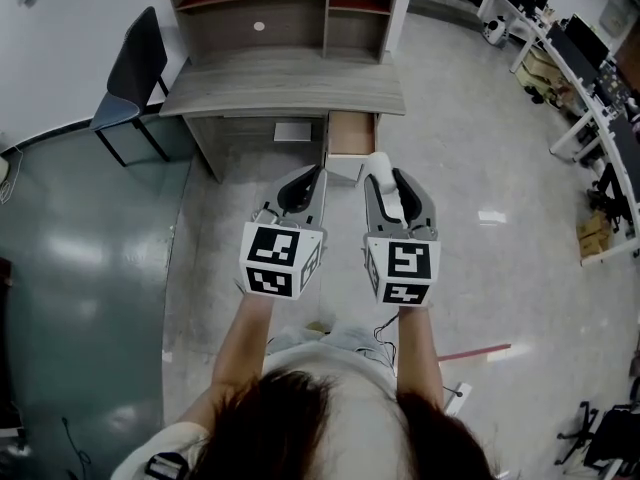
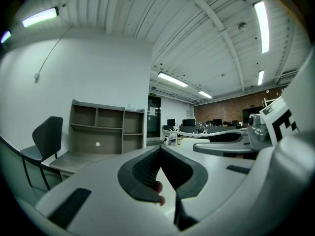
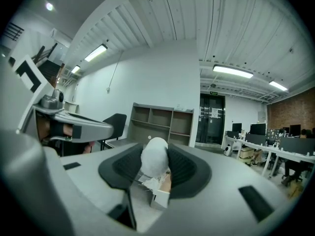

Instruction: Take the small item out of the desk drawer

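The desk drawer [image 1: 351, 133] stands pulled out under the right end of the grey desk [image 1: 285, 83]; I cannot make out what lies in it. My right gripper [image 1: 385, 175] is lifted just in front of that drawer and is shut on a small white rounded item [image 1: 378, 166]. In the right gripper view the item [image 3: 155, 156] sits squeezed between the dark pads [image 3: 184, 168], its top poking above them. My left gripper [image 1: 303, 182] hangs beside it on the left, shut with nothing held; its pads [image 2: 147, 168] meet at the tips.
A shelf hutch [image 1: 290, 8] stands on the desk's back. A dark chair [image 1: 135, 68] is at the desk's left end. Office desks with monitors [image 1: 575, 53] line the far right. A cardboard box [image 1: 595, 233] rests on the floor there.
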